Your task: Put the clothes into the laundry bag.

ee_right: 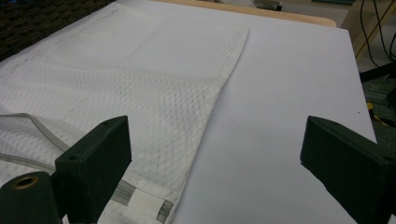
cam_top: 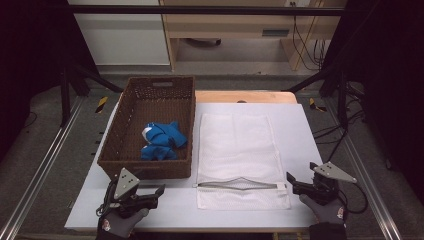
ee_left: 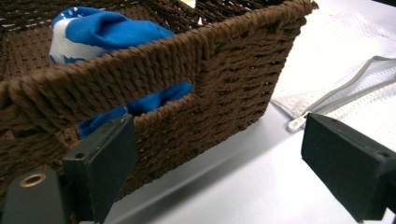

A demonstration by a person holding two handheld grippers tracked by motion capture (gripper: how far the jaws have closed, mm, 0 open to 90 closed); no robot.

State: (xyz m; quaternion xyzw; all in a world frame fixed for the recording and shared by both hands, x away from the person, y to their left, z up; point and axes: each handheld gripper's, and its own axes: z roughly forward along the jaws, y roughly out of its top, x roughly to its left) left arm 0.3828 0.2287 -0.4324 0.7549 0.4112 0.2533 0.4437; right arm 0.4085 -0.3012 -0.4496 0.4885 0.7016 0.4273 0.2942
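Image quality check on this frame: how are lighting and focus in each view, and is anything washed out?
High view: table evenly lit, surroundings nearly black, picture soft. Left gripper view: basket weave sharp, near jaws slightly blurred, mesh bag bright but its weave readable. Right gripper view: mesh pattern crisp mid-frame, white table pale with little detail; no hard shadows.

White worktop (cam_top: 300, 130), flat, pale wooden board (cam_top: 245, 96) showing at far edge. Grey floor (cam_top: 55, 150) around, metal rails (cam_top: 30, 185) running along both sides. Black frame legs (cam_top: 67, 85) left and right. Light wooden cabinet (cam_top: 235, 25) beyond, white panel (cam_top: 120, 35) beside it at left. Cables (cam_top: 305, 40) hanging by cabinet's right end. Yellow-black tape marks (cam_top: 101, 104) on floor near worktop's far corners.
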